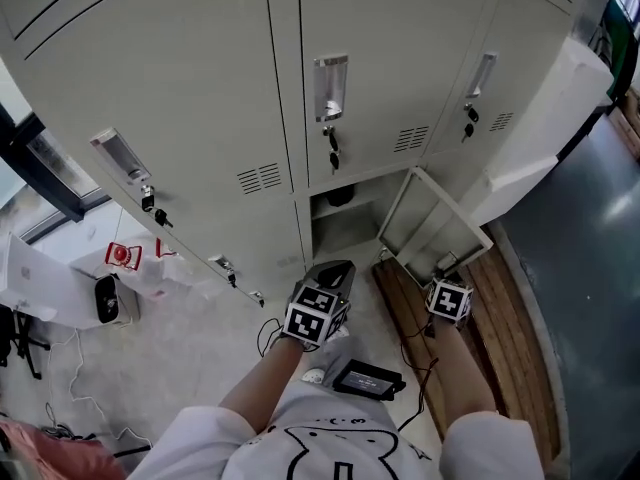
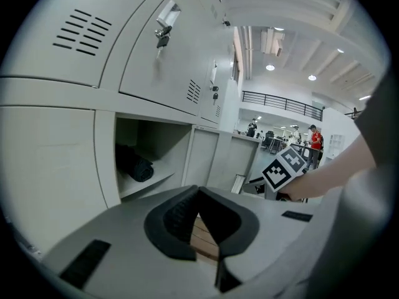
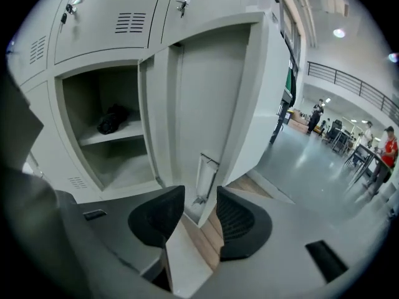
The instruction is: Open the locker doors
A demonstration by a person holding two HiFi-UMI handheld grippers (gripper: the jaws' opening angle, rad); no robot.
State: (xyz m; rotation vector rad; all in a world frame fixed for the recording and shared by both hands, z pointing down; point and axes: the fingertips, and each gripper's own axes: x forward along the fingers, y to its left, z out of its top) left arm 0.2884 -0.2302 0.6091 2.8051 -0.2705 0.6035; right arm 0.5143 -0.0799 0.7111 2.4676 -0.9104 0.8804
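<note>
1. Left gripper (image 2: 198, 195): pads pressed together at the tips, pinching nothing. Aims from low in front at the lockers (image 1: 200, 58), near the open compartment (image 2: 153, 154).
2. Right gripper (image 3: 199, 197): pads spread, gripping nothing. Faces the free edge of the open door (image 3: 209, 104), with the recessed handle (image 3: 206, 174) just beyond the gap and apparently untouched.
3. Open door: belongs to the bottom row, middle column of those in view. Hangs from the right side of its compartment and juts out over the floor (image 1: 200, 348) toward the person, roughly square to the locker front. Keeps its long axis upright, and turns its framed inner face toward the compartment and its free edge toward the right gripper.
4. Compartment: holds a dark bundle (image 3: 112, 118) on its shelf.
5. Closed doors (image 1: 385, 28): fill the rest of the bank, long axes upright, faces outward. Carry a handle (image 1: 330, 86) each, with a key (image 1: 333, 150) hanging below.
6. Judged progress: one door done, the others pending.
7. Risk, open door: may swing back shut, held by nothing. May also be knocked by an arm reaching for the neighbouring column.
8. Risk, next door: may slip free if pinched only at the shallow handle's lip. May refuse to move if locked at the key.
9. Risk, footing: may be upset by the black box (image 1: 368, 378) lying on the floor at the person's feet.
</note>
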